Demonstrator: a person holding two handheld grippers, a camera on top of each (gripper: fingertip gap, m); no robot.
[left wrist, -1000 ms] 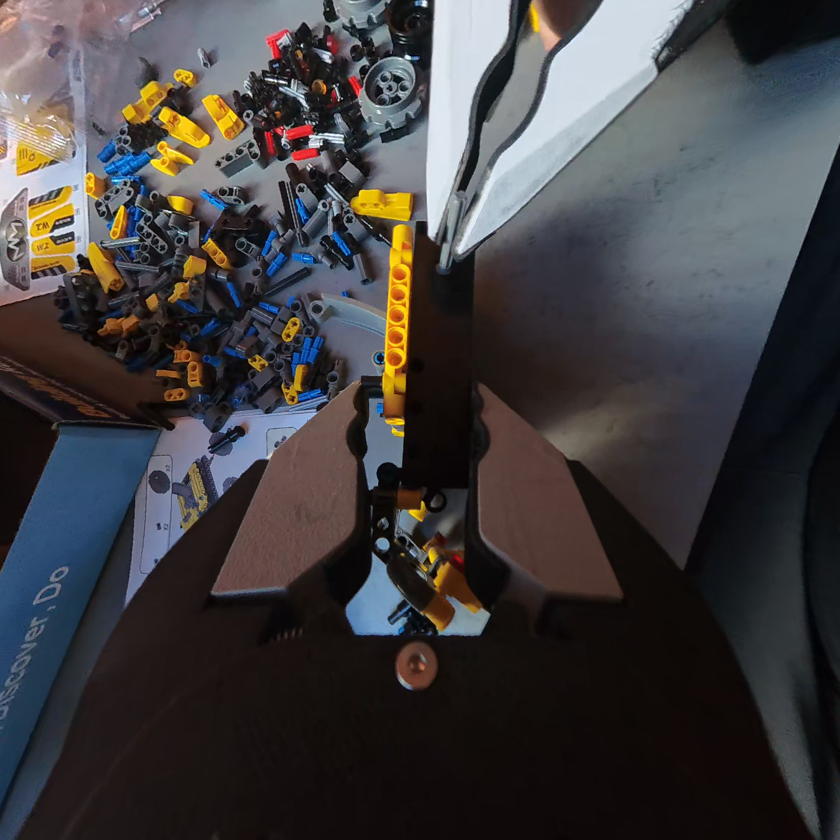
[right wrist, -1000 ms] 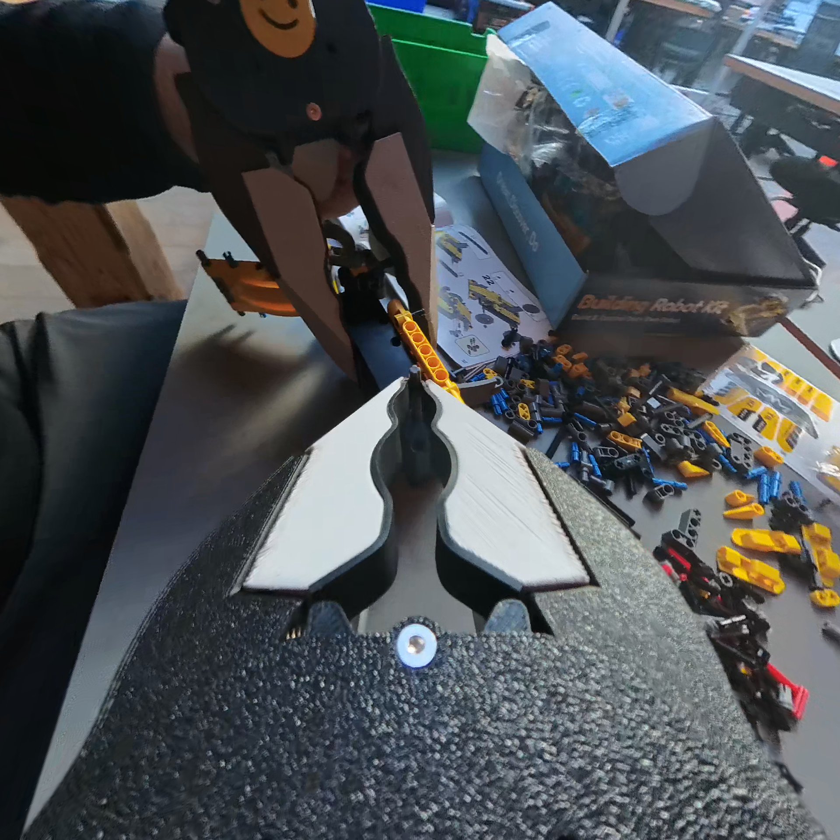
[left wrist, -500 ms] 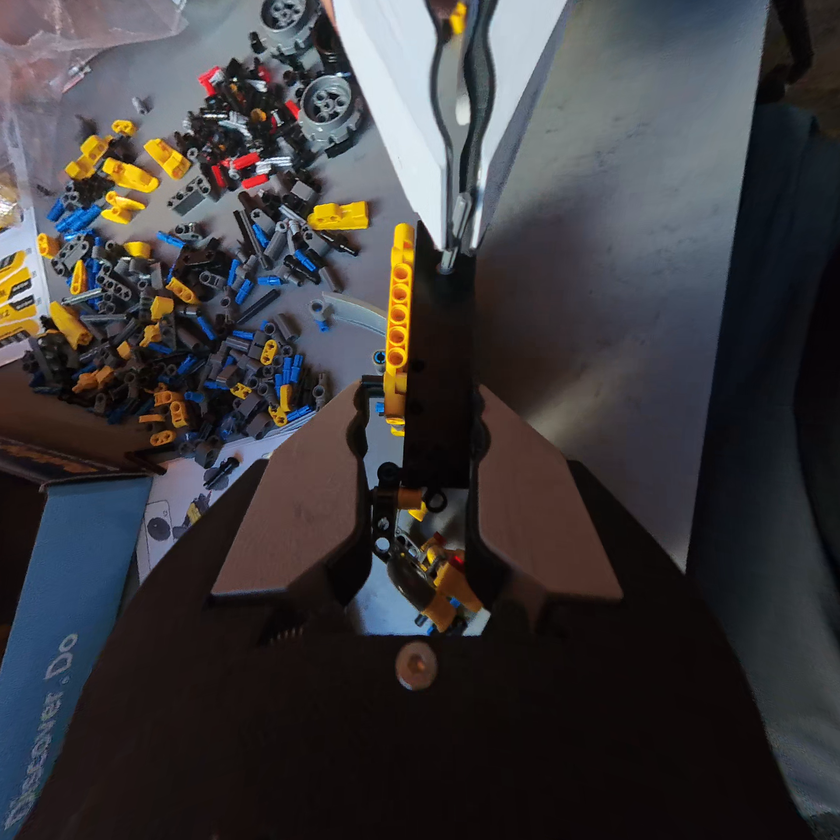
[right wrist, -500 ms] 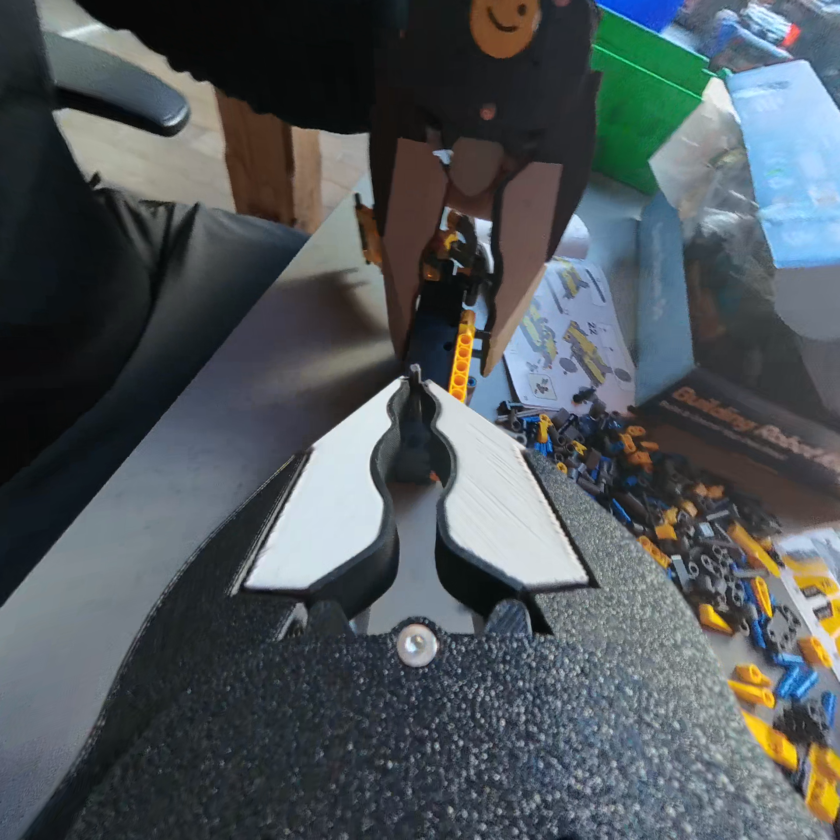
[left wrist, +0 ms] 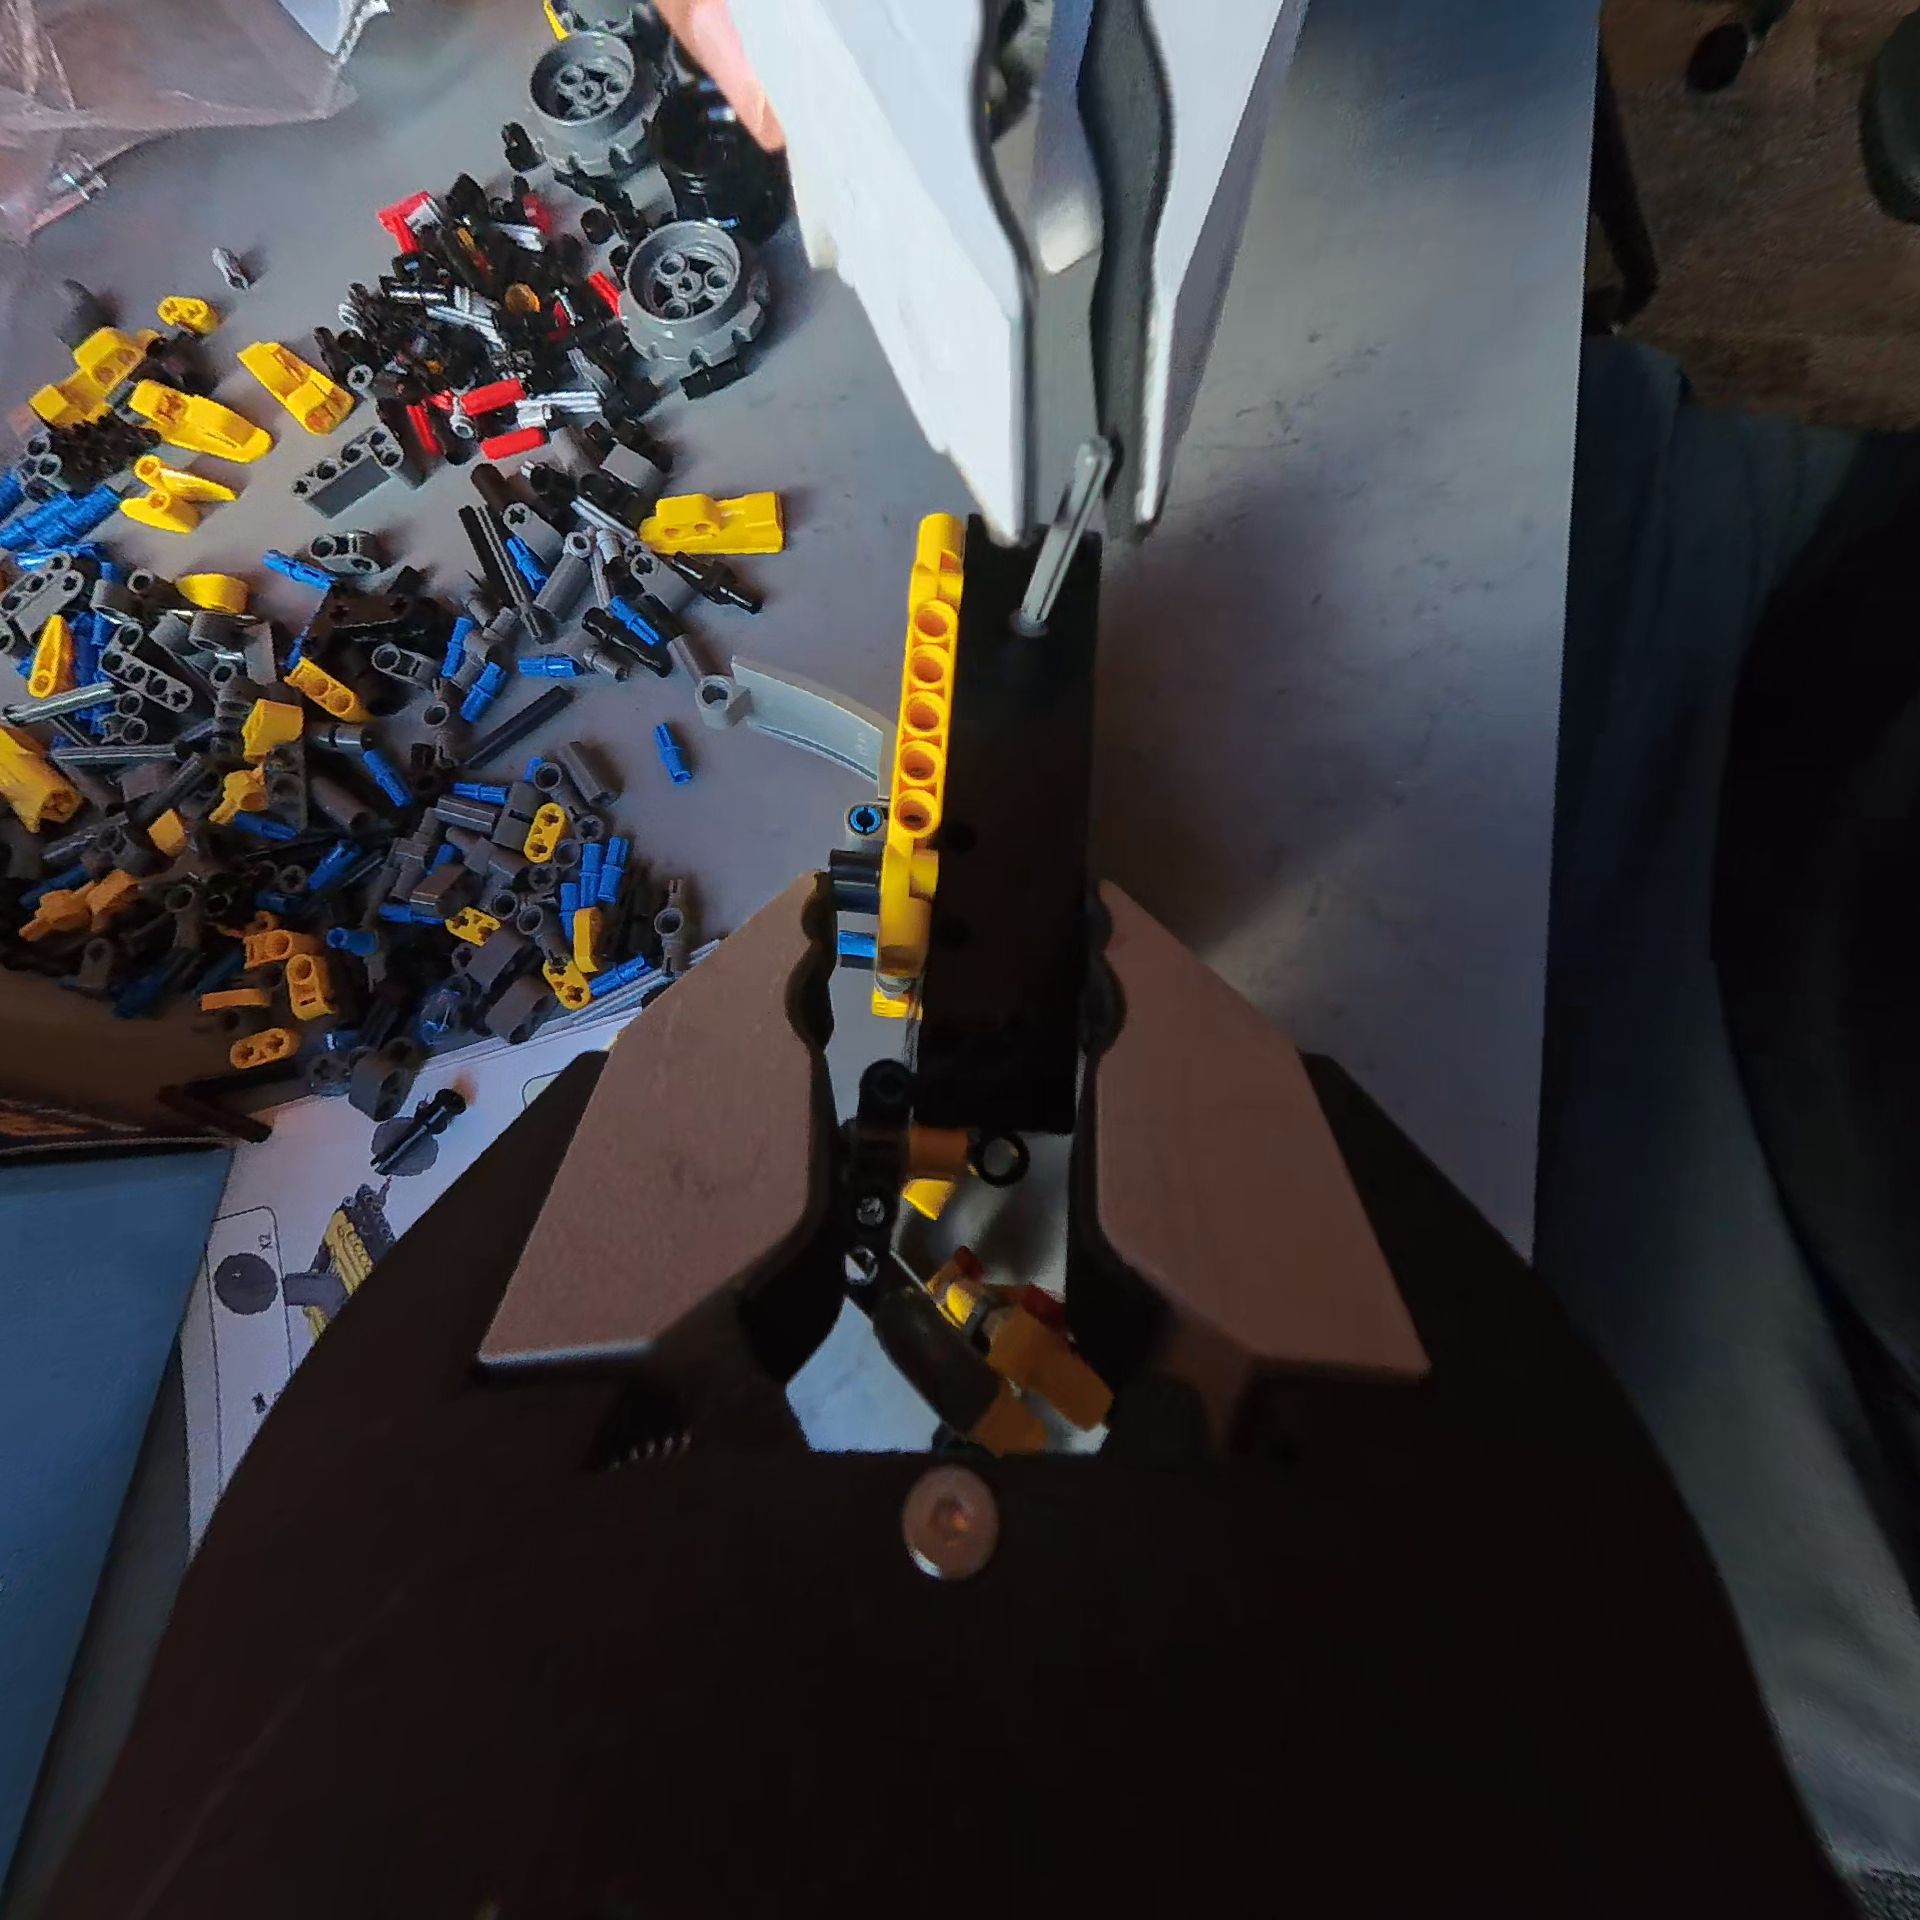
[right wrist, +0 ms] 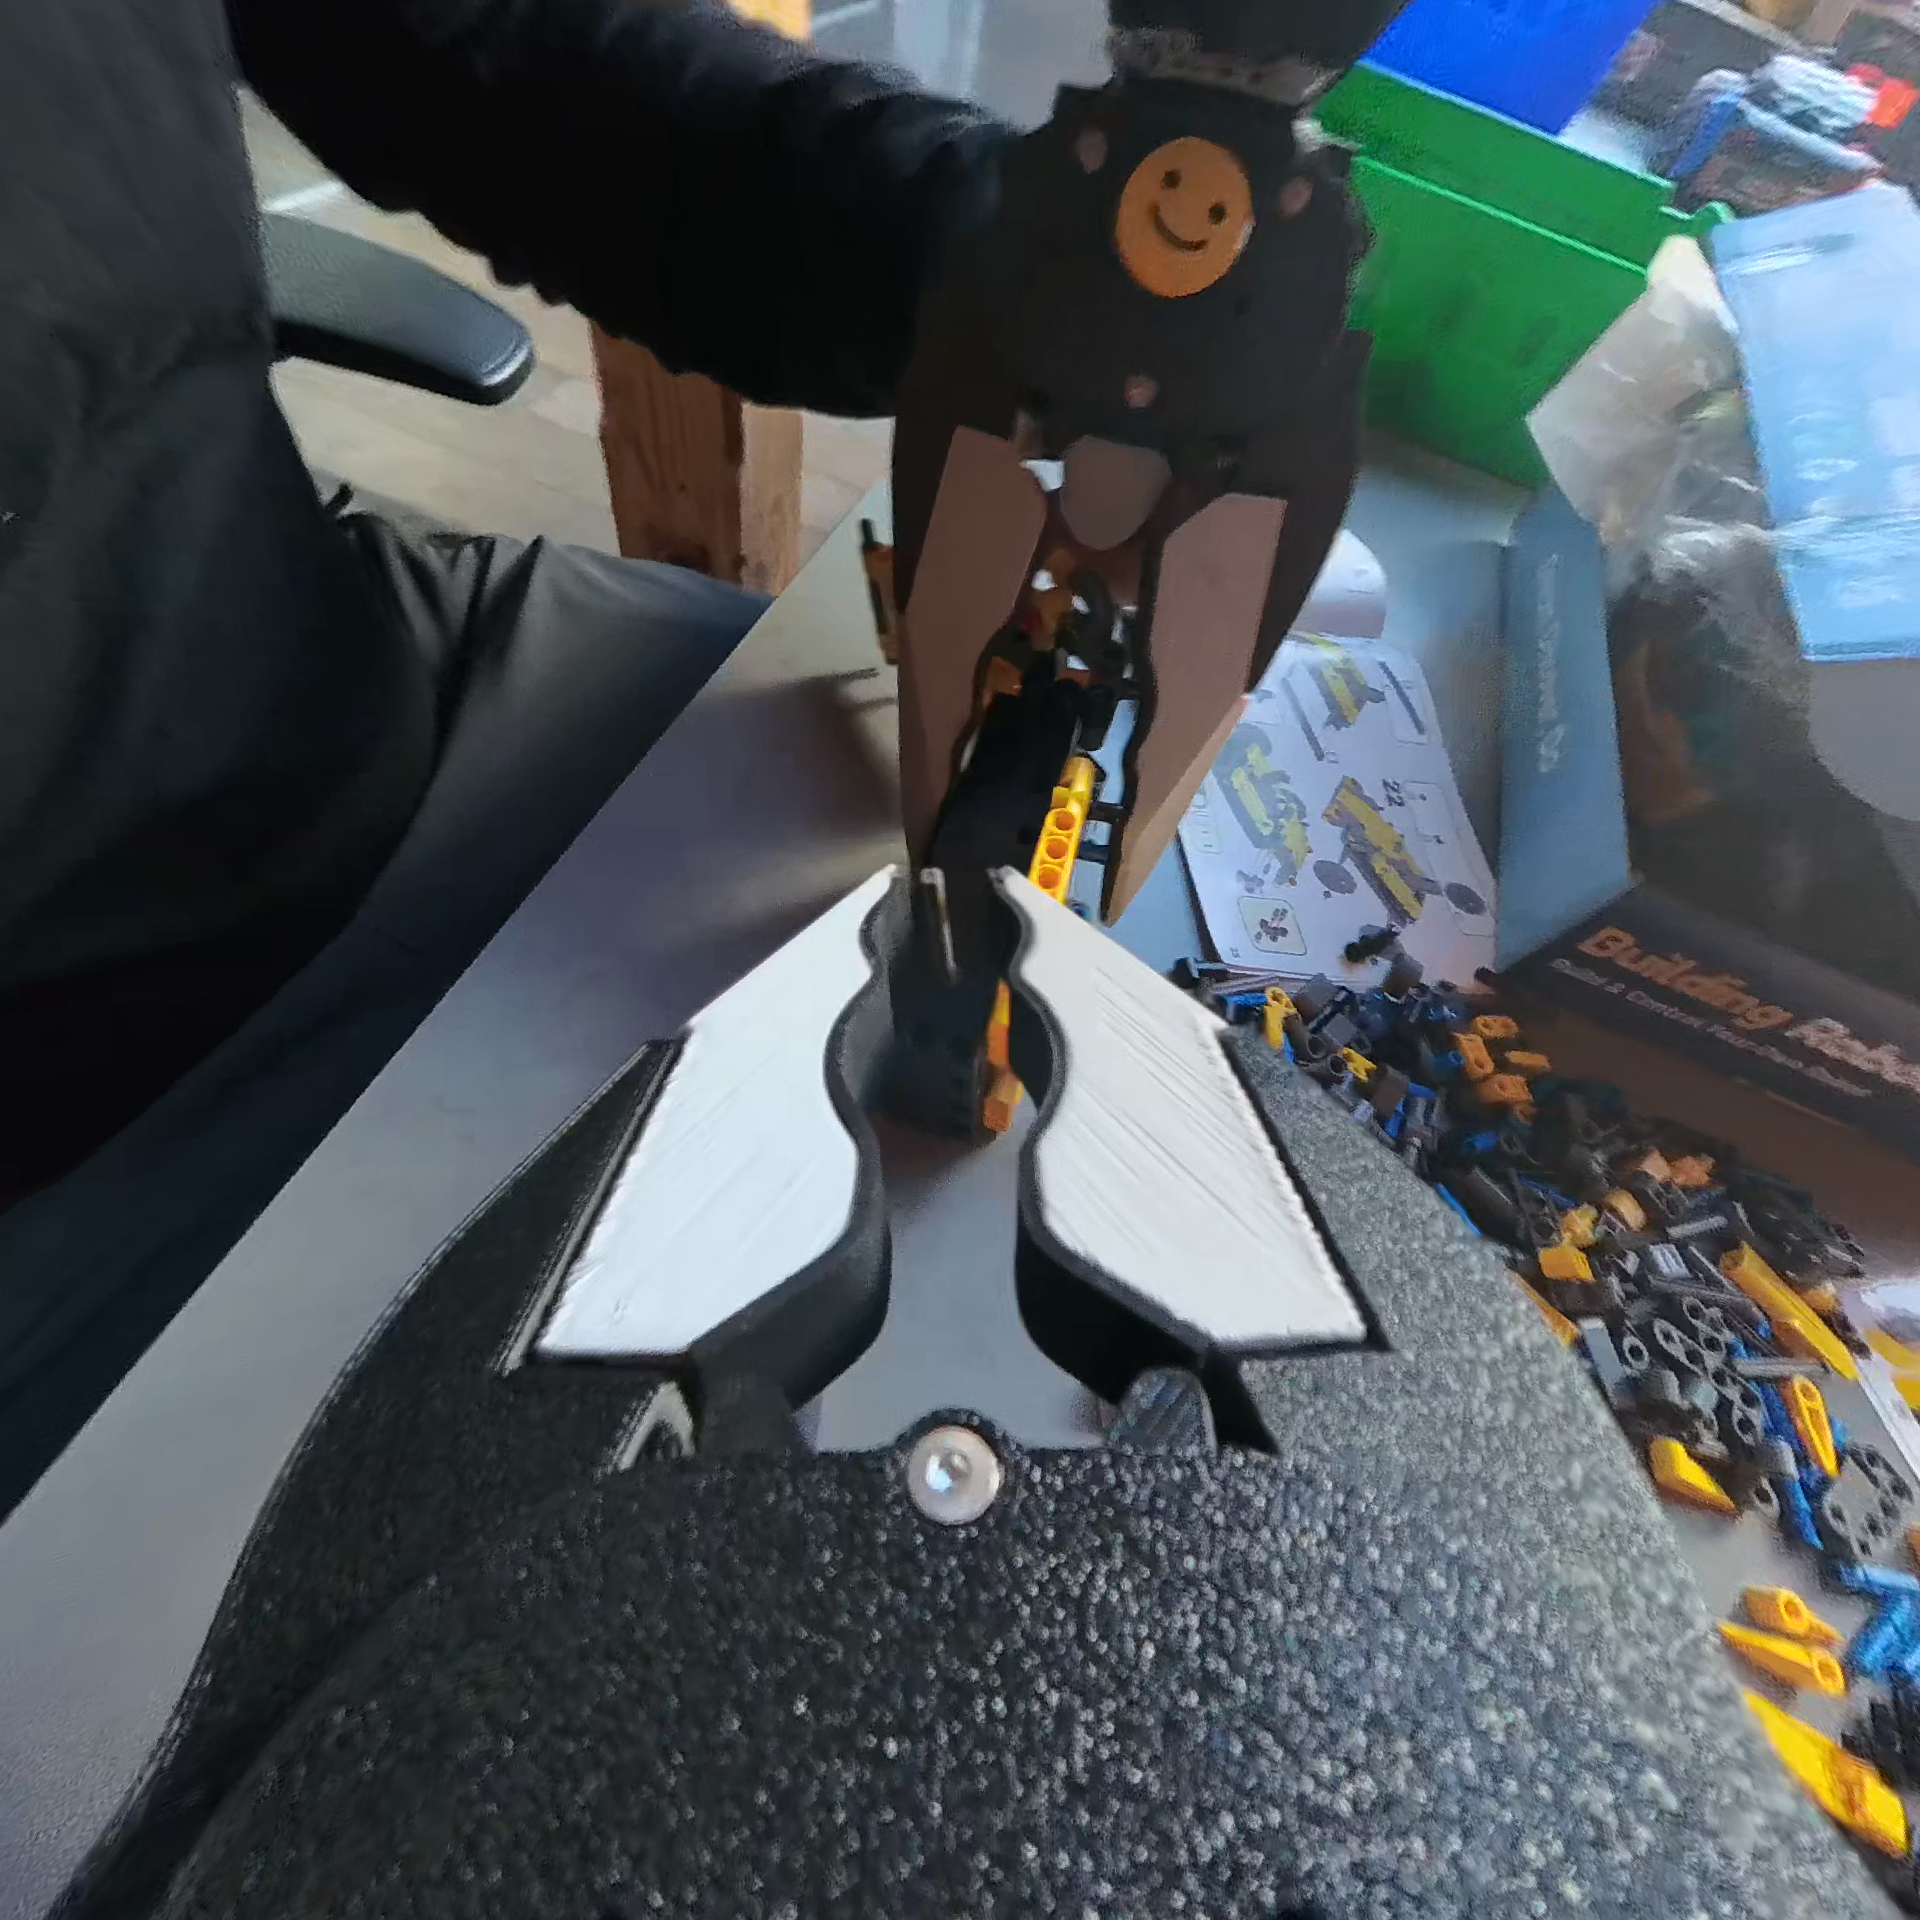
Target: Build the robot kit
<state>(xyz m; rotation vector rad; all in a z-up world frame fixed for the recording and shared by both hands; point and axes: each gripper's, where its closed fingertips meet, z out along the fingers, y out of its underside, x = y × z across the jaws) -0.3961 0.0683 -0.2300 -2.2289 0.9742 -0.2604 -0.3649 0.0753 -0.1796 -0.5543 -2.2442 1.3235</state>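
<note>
My left gripper (left wrist: 956, 888) has brown pads and is shut on a brick assembly (left wrist: 1023, 790), a long black beam with a yellow holed beam (left wrist: 925, 707) on its left side. A thin grey pin (left wrist: 1055, 566) sticks out of a hole near the black beam's far end. My right gripper (right wrist: 945, 878) has white pads and is open, its tips either side of the pin (right wrist: 935, 920) and the beam end. It comes in from the top of the left wrist view (left wrist: 1081, 514). The left gripper's brown fingers (right wrist: 966, 623) face it, held by a black-sleeved arm.
A pile of loose yellow, blue, black and grey pieces (left wrist: 343, 727) lies left of the assembly, with grey wheels (left wrist: 686, 281) and a curved grey panel (left wrist: 800, 717). An instruction sheet (right wrist: 1340, 790), a blue box (right wrist: 1558, 727) and a green bin (right wrist: 1475, 260) stand behind. The table edge (left wrist: 1558, 727) is at the right. Across from one pair of fingers to the other is roughly 6 centimetres.
My right gripper was shut on the grey pin and has opened. The pin stays in the black beam. The left gripper still holds the assembly.
</note>
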